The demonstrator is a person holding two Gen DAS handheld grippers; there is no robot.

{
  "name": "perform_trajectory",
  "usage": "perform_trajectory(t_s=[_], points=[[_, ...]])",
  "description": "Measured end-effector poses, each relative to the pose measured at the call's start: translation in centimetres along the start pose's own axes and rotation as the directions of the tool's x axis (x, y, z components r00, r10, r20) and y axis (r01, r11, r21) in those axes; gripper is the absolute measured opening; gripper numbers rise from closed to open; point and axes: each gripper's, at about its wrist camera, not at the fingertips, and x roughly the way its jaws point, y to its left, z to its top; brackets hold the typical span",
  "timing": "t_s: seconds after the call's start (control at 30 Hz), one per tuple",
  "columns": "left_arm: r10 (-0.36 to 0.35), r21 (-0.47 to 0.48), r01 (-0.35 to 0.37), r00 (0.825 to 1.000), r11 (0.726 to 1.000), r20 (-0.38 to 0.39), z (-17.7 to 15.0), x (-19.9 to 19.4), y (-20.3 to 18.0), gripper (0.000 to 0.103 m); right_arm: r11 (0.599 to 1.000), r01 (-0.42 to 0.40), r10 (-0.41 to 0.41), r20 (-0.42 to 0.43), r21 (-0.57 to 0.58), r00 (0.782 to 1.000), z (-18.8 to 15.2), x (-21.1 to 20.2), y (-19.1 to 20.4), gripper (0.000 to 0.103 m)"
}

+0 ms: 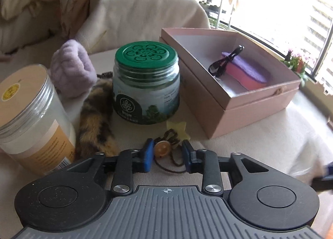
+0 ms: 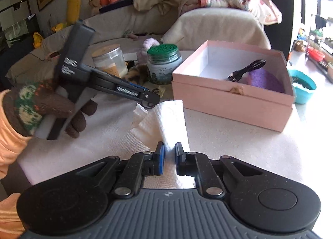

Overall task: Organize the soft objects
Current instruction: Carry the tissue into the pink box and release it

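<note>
My left gripper (image 1: 167, 156) sits open around the hair tie (image 1: 166, 149), box (image 1: 239, 101) up-right, while my right gripper (image 2: 169, 151) pinches the tissue (image 2: 166, 118).

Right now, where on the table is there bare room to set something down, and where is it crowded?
Bare cloth lies in front of the pink box, right of the white tissue held by the right gripper. Inside the box, the near-left floor is free beside the sponge. Crowded: the left gripper over the hair tie, beside the green-lid jar, furry toy and clear jar.
</note>
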Motion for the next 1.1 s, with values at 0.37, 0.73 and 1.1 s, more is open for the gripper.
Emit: perform_trajectory(t_s=[0.37,0.73,1.1], points=[[-0.094,0.103,0.082,0.989,0.991,0.114,-4.9,-8.5,-5.0,0.020,0.992,0.126,-0.125,0.159,0.004,0.979,-0.4,-8.5,-0.9,0.010],[-0.241,-0.010,0.272,0.869,0.962,0.432,11.1,-12.1,-4.4,0.016,0.985,0.097,-0.132,0.256,0.144,0.958,11.0,-7.8,-6.9,0.011],[-0.306,-0.129,0.346,0.916,0.929,0.258,6.9,-3.9,-1.8,0.018,0.989,0.133,-0.139,0.109,0.061,0.984,11.6,1.5,-9.6,0.043]])
